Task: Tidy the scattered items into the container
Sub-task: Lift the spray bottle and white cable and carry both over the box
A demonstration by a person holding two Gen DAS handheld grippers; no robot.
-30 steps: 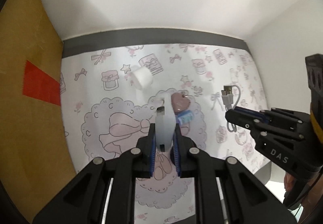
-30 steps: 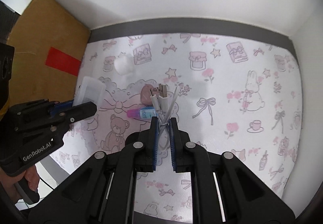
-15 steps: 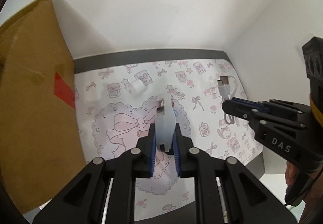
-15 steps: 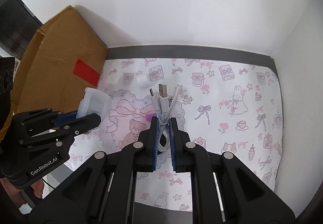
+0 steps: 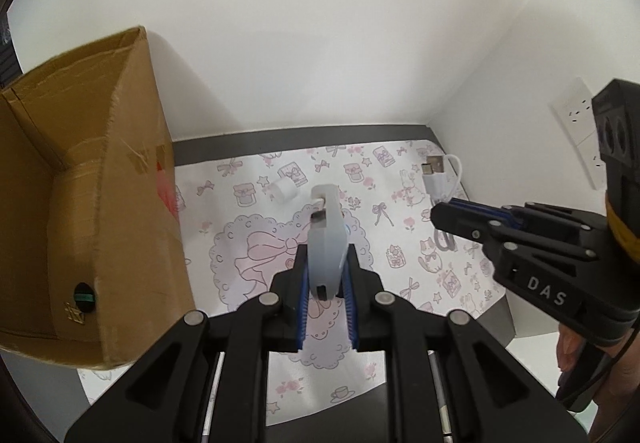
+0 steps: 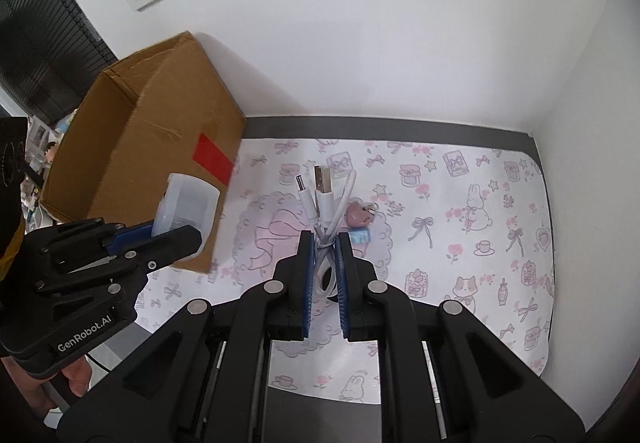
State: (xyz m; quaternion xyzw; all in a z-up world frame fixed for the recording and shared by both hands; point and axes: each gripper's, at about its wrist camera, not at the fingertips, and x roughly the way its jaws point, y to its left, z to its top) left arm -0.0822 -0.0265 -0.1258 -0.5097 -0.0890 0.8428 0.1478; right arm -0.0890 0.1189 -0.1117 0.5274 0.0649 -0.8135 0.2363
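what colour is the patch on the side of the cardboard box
Red, a plain rectangular patch on the brown cardboard box. It shows best in the right wrist view.

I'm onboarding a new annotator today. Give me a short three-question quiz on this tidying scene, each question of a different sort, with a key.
1. True or false: the left gripper is empty.
2. Which item does the right gripper hold? A) white USB cable B) pink heart charm C) white cylinder
3. Fill in: the cardboard box stands on the ____ side of the patterned mat, seen from the right wrist camera.

Key: 1 false, it grips a translucent plastic case. 2 A. 3 left.
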